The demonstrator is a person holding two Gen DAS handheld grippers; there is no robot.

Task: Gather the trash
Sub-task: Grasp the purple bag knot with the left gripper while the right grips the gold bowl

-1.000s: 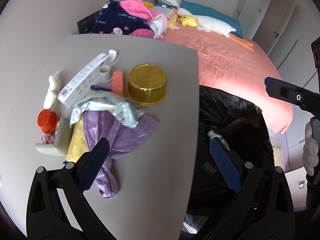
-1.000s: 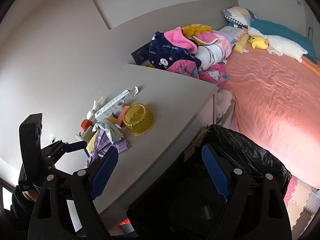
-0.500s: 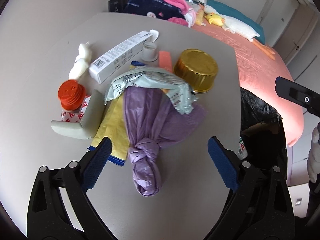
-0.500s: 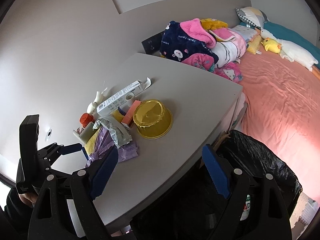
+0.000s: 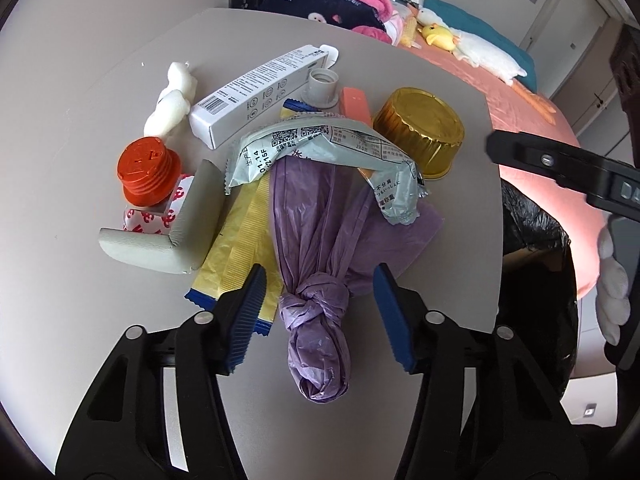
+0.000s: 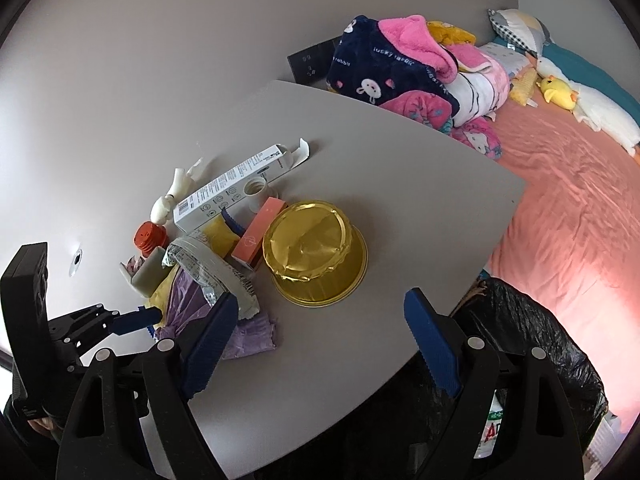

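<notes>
A pile of trash lies on the grey table (image 5: 80, 312). A knotted purple plastic bag (image 5: 316, 248) lies nearest, its knot between the open jaws of my left gripper (image 5: 318, 316), which is not touching it. A silver wrapper (image 5: 320, 148), a yellow packet (image 5: 236, 248), a white carton (image 5: 260, 92), an orange cap (image 5: 146, 170) and a gold foil bowl (image 5: 420, 134) lie around it. My right gripper (image 6: 320, 344) is open and empty above the table's near edge, in front of the gold bowl (image 6: 316, 252). A black bin bag (image 6: 532, 344) stands beside the table.
A grey foam corner piece (image 5: 168, 236), a white crumpled tissue (image 5: 172, 100), a grey bottle neck (image 5: 320, 88) and a salmon box (image 5: 354, 104) also lie in the pile. A bed with a pink sheet (image 6: 580, 208), folded blankets (image 6: 404, 76) and plush toys lies behind the table.
My left gripper has swung from over the bin bag to the table and closed in on the purple bag's knot, jaws narrowing. My right gripper has moved from the bin toward the table.
</notes>
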